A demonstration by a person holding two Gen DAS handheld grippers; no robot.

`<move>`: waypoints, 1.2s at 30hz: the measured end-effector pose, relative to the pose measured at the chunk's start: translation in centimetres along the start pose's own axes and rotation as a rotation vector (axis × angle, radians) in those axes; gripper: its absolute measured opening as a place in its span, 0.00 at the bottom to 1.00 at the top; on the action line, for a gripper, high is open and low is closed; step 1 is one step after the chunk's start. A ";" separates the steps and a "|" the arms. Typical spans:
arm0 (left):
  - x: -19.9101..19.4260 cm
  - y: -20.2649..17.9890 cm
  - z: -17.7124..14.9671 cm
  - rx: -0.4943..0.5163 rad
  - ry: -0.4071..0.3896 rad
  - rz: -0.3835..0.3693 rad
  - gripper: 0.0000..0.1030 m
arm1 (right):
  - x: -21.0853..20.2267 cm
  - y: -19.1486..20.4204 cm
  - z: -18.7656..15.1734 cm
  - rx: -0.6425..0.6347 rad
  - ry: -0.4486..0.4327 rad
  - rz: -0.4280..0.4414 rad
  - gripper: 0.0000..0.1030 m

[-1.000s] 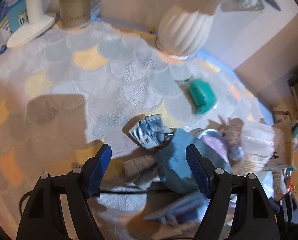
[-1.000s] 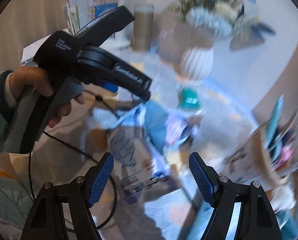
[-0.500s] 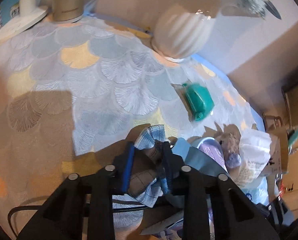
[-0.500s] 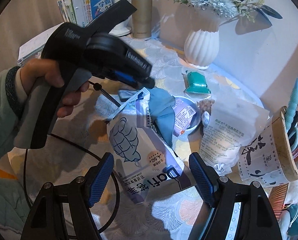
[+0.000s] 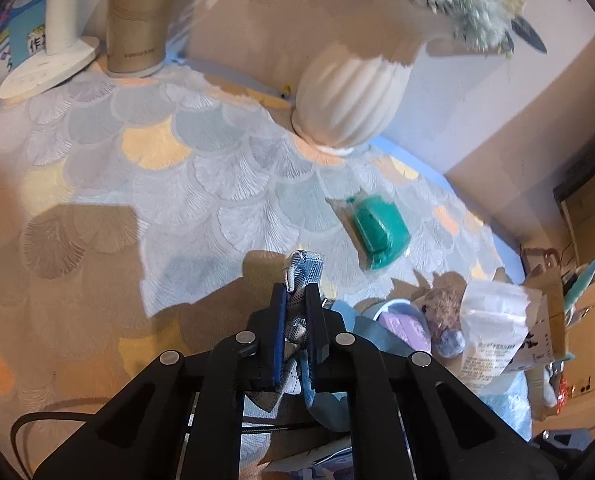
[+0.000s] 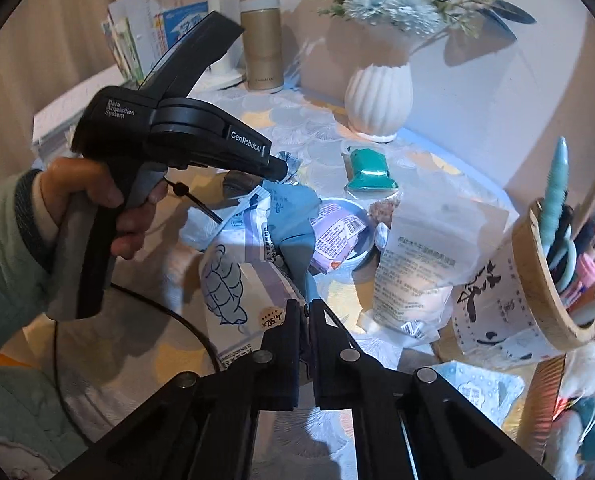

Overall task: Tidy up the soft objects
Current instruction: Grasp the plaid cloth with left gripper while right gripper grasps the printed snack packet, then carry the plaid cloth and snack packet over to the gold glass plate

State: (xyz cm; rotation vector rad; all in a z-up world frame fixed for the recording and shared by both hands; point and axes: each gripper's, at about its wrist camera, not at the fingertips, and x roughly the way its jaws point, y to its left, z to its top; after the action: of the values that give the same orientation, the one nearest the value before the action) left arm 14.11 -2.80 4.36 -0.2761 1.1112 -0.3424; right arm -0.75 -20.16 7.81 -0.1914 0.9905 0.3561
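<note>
- Your left gripper [image 5: 296,300] has just clamped its fingers on the plaid cloth [image 5: 303,270], lifting it off the pile at the desk's [image 5: 97,184] near right.
- Right gripper [image 6: 304,320]: fingers now pressed together; pinching anything? Can't tell.
- Open desk lies left; vase [image 5: 351,100] stands far.

Left claw [image 5: 296,300] pinches checked cloth [image 5: 302,276] above the tablecloth [image 5: 201,184].
</note>
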 end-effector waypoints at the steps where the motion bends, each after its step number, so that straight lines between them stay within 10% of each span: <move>1: -0.5 0.1 0.2 -0.010 -0.013 -0.007 0.05 | -0.2 0.0 0.0 0.007 -0.005 0.004 0.03; 20: -10.3 -4.2 4.0 0.045 -0.265 -0.109 0.05 | -8.9 -5.8 2.5 0.292 -0.241 0.169 0.00; 24: -10.0 -4.5 3.7 0.055 -0.241 -0.105 0.05 | -5.7 -4.2 2.0 0.117 -0.096 0.095 0.08; 28: -10.1 -3.8 3.4 0.033 -0.229 -0.107 0.05 | -2.6 -3.5 0.6 0.104 0.033 0.068 0.60; 34: -10.1 -3.0 3.5 -0.004 -0.219 -0.112 0.05 | 0.6 -3.9 1.0 0.130 0.098 0.057 0.60; 36: -10.3 -2.9 3.5 -0.008 -0.221 -0.109 0.05 | 1.1 -4.0 1.1 0.143 0.085 0.041 0.46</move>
State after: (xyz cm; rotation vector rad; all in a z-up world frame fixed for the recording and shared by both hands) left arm 12.79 -1.19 15.43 -0.3737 0.8819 -0.3946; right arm 2.18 -23.26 7.49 -0.0569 1.1012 0.3149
